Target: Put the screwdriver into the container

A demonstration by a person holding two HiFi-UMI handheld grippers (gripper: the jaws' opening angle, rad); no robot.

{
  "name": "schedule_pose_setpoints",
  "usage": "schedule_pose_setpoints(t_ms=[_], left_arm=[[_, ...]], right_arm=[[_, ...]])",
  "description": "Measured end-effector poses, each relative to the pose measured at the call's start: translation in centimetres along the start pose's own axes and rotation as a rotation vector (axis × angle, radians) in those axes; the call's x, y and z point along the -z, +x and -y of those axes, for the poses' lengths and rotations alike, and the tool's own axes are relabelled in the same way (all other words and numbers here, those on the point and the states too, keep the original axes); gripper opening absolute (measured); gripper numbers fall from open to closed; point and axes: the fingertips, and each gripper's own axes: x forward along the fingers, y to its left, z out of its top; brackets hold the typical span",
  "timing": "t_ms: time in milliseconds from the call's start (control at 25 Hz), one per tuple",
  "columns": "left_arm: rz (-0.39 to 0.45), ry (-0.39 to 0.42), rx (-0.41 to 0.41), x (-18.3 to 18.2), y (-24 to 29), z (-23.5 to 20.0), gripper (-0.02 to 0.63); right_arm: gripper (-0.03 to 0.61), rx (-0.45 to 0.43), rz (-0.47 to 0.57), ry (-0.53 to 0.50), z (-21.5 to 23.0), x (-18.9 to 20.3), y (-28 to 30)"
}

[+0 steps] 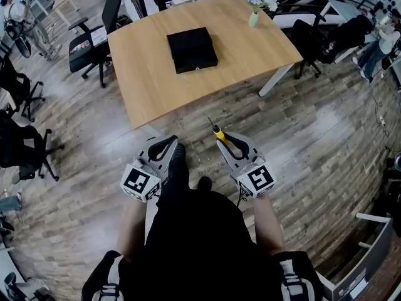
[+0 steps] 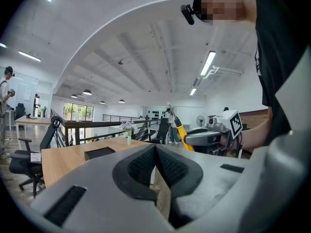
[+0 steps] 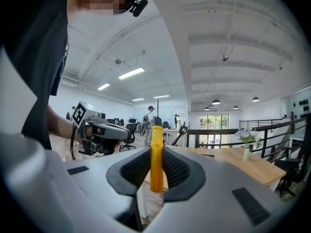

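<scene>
A yellow-handled screwdriver [image 1: 217,132] sticks up out of my right gripper [image 1: 227,142], whose jaws are shut on its handle [image 3: 156,158]. My left gripper [image 1: 164,148] is shut with nothing between its pads [image 2: 155,166]. Both grippers are held over the wooden floor, short of the near edge of a light wooden table [image 1: 150,74]. A black open container [image 1: 191,49] sits on the table near its middle, also seen low in the left gripper view as the container [image 2: 99,152]. From the left gripper view the screwdriver [image 2: 180,130] and the right gripper [image 2: 206,139] show to the right.
A small vase with flowers [image 1: 254,11] stands at the table's far right corner. Black office chairs [image 1: 91,42] stand to the left of the table and more at its right [image 1: 319,39]. The person's dark-clothed body [image 1: 200,243] fills the bottom. Another person [image 3: 150,120] stands far off.
</scene>
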Motion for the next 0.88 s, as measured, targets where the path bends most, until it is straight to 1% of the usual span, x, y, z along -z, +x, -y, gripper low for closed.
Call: schedule_pose_setpoints(t_ms=[240, 600, 880], left_arm=[[-0.002, 0.004, 0.027, -0.6, 2.0, -1.9, 0.022], [-0.010, 0.002, 0.072, -1.5, 6.0, -7.0, 0.021], [-0.013, 0.008, 0.075, -1.9, 8.7, -12.2, 0.022]], right_arm=[[0.084, 0.007, -0.010, -0.005, 1.7, -0.4, 2.0], [0.084, 0.030, -0.042, 0.009, 5.4, -0.2, 6.8], [0.084, 0.040, -0.069, 0.005, 8.3, 0.1, 11.2]])
